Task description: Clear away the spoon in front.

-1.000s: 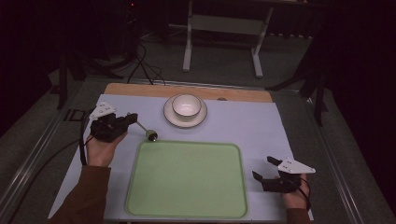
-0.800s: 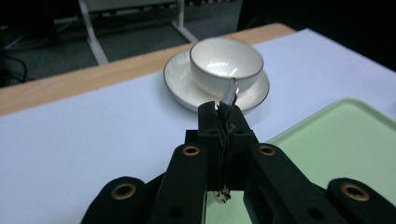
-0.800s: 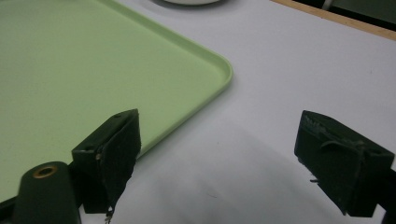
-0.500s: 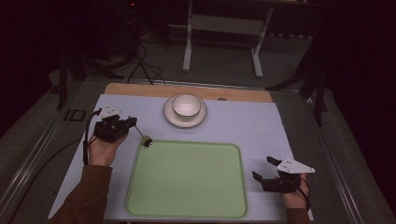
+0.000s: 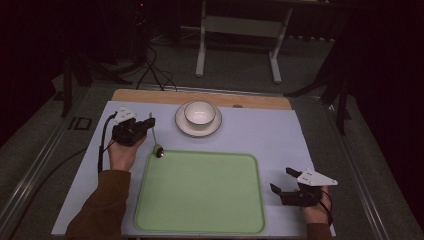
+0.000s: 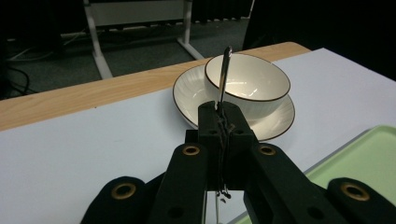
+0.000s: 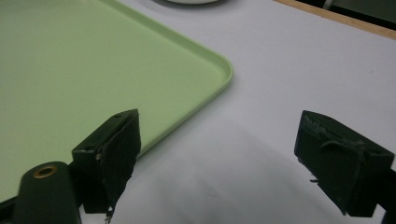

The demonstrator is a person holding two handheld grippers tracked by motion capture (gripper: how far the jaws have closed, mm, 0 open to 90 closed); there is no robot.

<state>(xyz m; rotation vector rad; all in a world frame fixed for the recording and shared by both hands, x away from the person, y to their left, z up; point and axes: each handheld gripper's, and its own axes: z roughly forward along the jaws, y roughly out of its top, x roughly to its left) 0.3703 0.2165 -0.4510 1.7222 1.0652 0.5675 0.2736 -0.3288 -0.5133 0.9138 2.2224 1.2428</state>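
My left gripper (image 5: pixel 148 124) (image 6: pixel 223 116) is shut on a metal spoon (image 5: pixel 158 149) (image 6: pixel 225 74), left of the saucer. The spoon's handle sticks out past the jaws. Its bowl end hangs down by the far left corner of the green tray (image 5: pixel 200 192) (image 6: pixel 369 158) (image 7: pixel 93 56); whether it touches I cannot tell. A white bowl (image 5: pixel 200 113) (image 6: pixel 247 81) stands on a white saucer (image 5: pixel 184 127) (image 6: pixel 187 93) beyond the tray. My right gripper (image 5: pixel 281 179) (image 7: pixel 229 154) rests open and empty on the table by the tray's near right corner.
The table has a pale lilac mat (image 5: pixel 280 135) and a wooden strip (image 5: pixel 150 96) along its far edge. A cable (image 5: pixel 102 150) trails from the left gripper. Beyond the table stands a metal frame (image 5: pixel 237 30) on a dark floor.
The left hand has moved right and sunk a little with the spoon, which now hangs steeper; its bowl end stays near the tray's corner. The right gripper has kept still.
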